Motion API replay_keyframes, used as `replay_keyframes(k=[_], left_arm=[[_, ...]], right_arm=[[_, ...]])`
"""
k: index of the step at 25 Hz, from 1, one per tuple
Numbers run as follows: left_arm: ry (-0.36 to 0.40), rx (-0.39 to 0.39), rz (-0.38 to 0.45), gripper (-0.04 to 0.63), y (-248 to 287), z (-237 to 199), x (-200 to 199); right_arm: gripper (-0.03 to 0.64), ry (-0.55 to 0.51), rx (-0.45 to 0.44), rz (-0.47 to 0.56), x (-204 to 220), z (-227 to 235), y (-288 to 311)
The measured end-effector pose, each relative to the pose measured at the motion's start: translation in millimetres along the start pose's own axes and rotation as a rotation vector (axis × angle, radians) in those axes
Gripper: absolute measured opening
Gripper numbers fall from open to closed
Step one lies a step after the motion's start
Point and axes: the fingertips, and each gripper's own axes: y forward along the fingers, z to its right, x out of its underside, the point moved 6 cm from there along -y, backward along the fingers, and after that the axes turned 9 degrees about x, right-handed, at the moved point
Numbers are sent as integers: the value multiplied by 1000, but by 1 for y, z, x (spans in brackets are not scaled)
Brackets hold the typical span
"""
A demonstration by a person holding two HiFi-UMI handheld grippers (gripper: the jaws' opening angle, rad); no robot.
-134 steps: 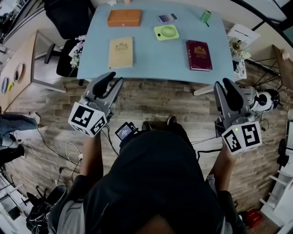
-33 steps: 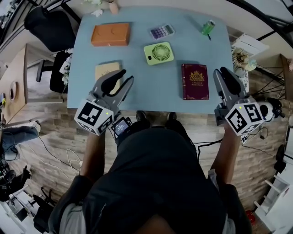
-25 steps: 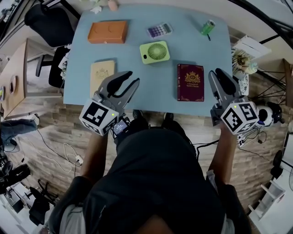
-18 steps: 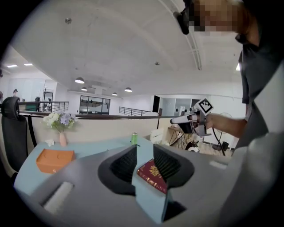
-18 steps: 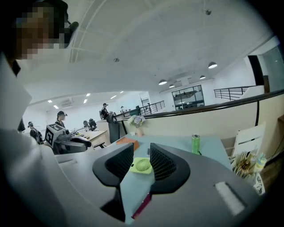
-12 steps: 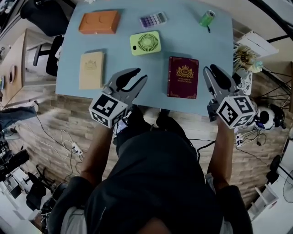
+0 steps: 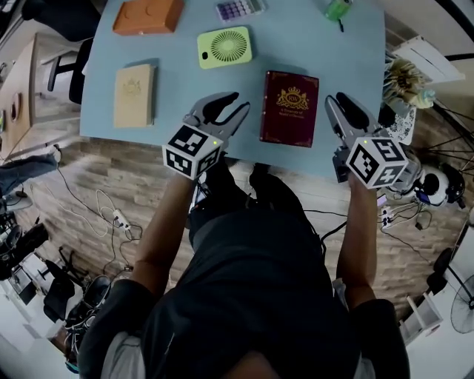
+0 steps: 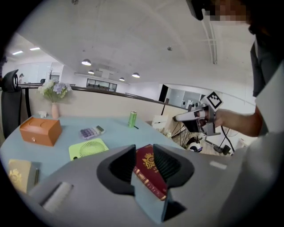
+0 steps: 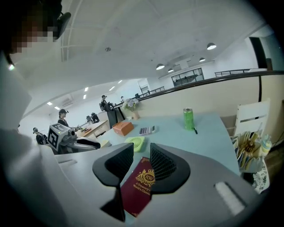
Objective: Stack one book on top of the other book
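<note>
1. Head view: maroon book [image 7: 289, 108] lies flat near the table's [image 7: 178, 89] front edge; tan book [image 7: 133, 95] well apart, leftward.
2. Left gripper [image 7: 238, 104] and right gripper [image 7: 335, 101] flank it, jaws apart, empty.
3. Pinch its side edges squarely; lift level.

The table [image 7: 178, 89] top is smooth and matt, pale blue. The red book [image 7: 289, 108] has a dark red cover with a slight sheen and gold-coloured print. Left of the red book, the tan book [image 7: 134, 95] has a matt cream cover. Beyond the red book, the fan [image 7: 224, 47] is smooth light-green plastic with a slotted grille, the box [image 7: 148, 13] is matt orange and leather-like, and the can [image 7: 337, 9] is glossy green metal. The floor [image 7: 126, 185] shows matt wood-grain planks. The left gripper [image 7: 238, 102] and right gripper [image 7: 335, 100] have matt grey plastic shells. Their pads [image 8: 165, 163] are black and ribbed.
</note>
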Motion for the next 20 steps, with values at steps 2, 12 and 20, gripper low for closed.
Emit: replay_keyframes(k=[2, 12, 20], left_arm=[[-26, -5, -23, 167, 13, -4, 12], [-144, 9, -126, 167, 74, -17, 71], [-202, 38, -181, 169, 112, -29, 100]], right_arm=[[117, 11, 5, -29, 13, 9, 9], [117, 72, 29, -202, 91, 47, 55], [118, 113, 42, -293, 134, 63, 82]])
